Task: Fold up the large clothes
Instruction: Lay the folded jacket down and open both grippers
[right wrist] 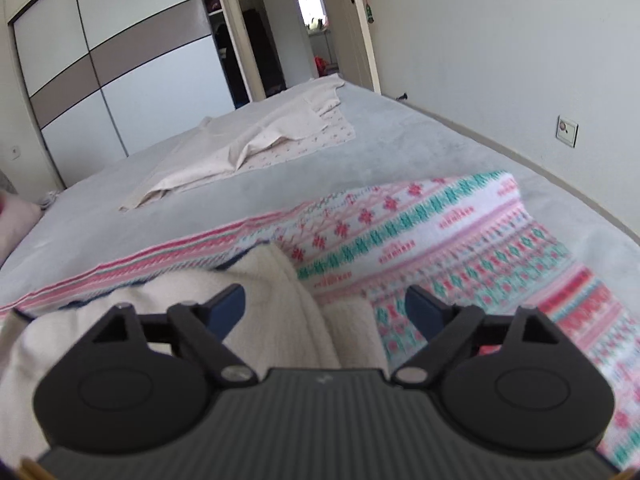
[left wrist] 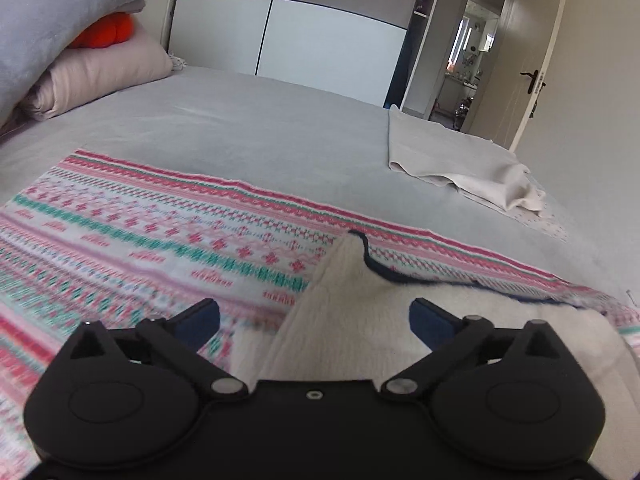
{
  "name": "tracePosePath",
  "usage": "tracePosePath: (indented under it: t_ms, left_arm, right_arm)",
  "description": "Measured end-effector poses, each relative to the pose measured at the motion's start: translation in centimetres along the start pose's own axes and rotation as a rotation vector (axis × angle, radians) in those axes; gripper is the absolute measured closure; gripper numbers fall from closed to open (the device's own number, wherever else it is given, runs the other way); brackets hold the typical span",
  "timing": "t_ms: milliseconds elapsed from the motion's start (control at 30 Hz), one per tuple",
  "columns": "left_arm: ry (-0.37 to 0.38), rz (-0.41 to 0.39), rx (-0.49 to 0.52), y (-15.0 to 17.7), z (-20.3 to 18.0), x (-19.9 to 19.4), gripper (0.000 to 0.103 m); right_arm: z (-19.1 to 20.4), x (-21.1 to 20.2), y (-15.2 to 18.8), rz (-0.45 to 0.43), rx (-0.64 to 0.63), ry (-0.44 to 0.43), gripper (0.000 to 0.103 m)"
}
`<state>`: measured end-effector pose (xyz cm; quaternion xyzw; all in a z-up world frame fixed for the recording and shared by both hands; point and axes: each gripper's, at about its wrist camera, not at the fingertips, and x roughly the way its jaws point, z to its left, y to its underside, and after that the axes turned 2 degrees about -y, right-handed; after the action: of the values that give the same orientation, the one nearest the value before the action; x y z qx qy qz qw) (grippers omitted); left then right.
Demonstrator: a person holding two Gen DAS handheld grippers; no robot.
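A large knitted garment with pink, red and teal patterned bands (left wrist: pixel 168 236) lies spread on the grey bed; it also shows in the right wrist view (right wrist: pixel 460 236). Its cream fleece lining with a dark trim (left wrist: pixel 360 320) is folded up over the pattern, also in the right wrist view (right wrist: pixel 256 292). My left gripper (left wrist: pixel 314 314) is open, its jaws either side of the cream fold. My right gripper (right wrist: pixel 324 302) is open above the cream fold's edge. Neither holds cloth.
A beige cloth (left wrist: pixel 460 160) lies crumpled at the bed's far corner, also in the right wrist view (right wrist: pixel 248 140). Stacked pillows and a grey blanket (left wrist: pixel 72 48) sit at the left. A wardrobe (left wrist: pixel 300 28) and an open door (left wrist: pixel 536 52) stand beyond the bed (left wrist: pixel 260 132).
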<state>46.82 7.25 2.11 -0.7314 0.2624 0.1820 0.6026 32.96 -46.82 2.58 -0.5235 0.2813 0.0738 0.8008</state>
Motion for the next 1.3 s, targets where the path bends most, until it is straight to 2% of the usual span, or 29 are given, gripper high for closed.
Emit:
tracePosePath:
  t_ms: [167,300,400,467,500,567,633,733,867,900,933,1000,1033,1067,1133,1167,1233,1267,1300]
  left_arm:
    - [0.016,0.035,-0.005,1.9,1.5,-5.0,0.000]
    - [0.015,0.087,-0.055,4.5,3.8,-8.9,0.000]
    - [0.057,0.150,-0.152,6.5,5.9,-11.4,0.000]
    - [0.121,0.209,-0.278,8.1,7.2,-12.5,0.000]
    - [0.176,0.232,-0.352,8.9,7.8,-12.8,0.000]
    - [0.306,0.261,-0.493,10.7,8.4,-12.9,0.000]
    - [0.383,0.283,-0.568,12.3,7.9,-12.4,0.000]
    - [0.376,0.267,-0.614,13.5,7.2,-11.0,0.001]
    - [0.374,0.262,-0.744,14.6,7.5,-8.0,0.003]
    - [0.378,0.265,-0.789,15.0,7.8,-7.3,0.005]
    - [0.364,0.250,-0.813,15.2,8.2,-6.9,0.012]
    - [0.335,0.185,-0.826,15.1,8.3,-6.9,0.028]
    - [0.300,0.153,-0.823,15.1,8.4,-7.0,0.048]
    - [0.272,0.107,-0.812,15.2,8.5,-7.3,0.055]
    - [0.279,0.033,-0.780,15.2,8.6,-7.9,0.060]
    - [0.269,-0.005,-0.728,15.0,8.0,-8.5,0.060]
    - [0.201,-0.091,-0.554,14.4,6.1,-9.7,0.060]
    - [0.163,-0.114,-0.477,14.4,5.1,-9.9,0.057]
    - [0.130,-0.106,-0.442,14.5,4.5,-9.5,0.055]
  right_arm:
    - [-0.6,-5.6,2.3,0.006,0.020,-0.052,0.006]
    - [-1.1,-9.0,4.9,0.041,0.082,-0.063,0.005]
    - [-1.8,-10.6,7.0,0.073,0.159,-0.084,0.005]
    - [-1.9,-11.3,8.0,0.085,0.201,-0.089,0.005]
    - [-2.0,-11.5,8.4,0.086,0.225,-0.095,0.005]
    - [-1.7,-11.7,9.1,0.098,0.273,-0.118,0.005]
    - [-1.3,-11.6,9.8,0.118,0.297,-0.138,0.005]
    - [-0.4,-11.7,10.9,0.122,0.301,-0.149,0.005]
    - [0.0,-10.9,12.2,0.132,0.303,-0.140,0.005]
    - [0.0,-10.6,12.5,0.136,0.301,-0.136,0.005]
    - [-0.1,-10.3,12.7,0.139,0.305,-0.134,0.005]
    - [-0.4,-9.6,13.1,0.138,0.326,-0.142,0.005]
    - [-0.6,-9.2,13.2,0.136,0.341,-0.150,0.005]
    - [-0.8,-8.9,13.3,0.133,0.354,-0.158,0.005]
    - [-1.2,-8.6,13.4,0.126,0.370,-0.163,0.005]
    - [-1.4,-8.5,13.5,0.121,0.375,-0.162,0.005]
    - [-1.9,-8.5,13.5,0.106,0.391,-0.168,0.005]
    - [-2.2,-8.6,13.5,0.096,0.402,-0.172,0.005]
    - [-2.5,-8.7,13.5,0.088,0.414,-0.172,0.005]
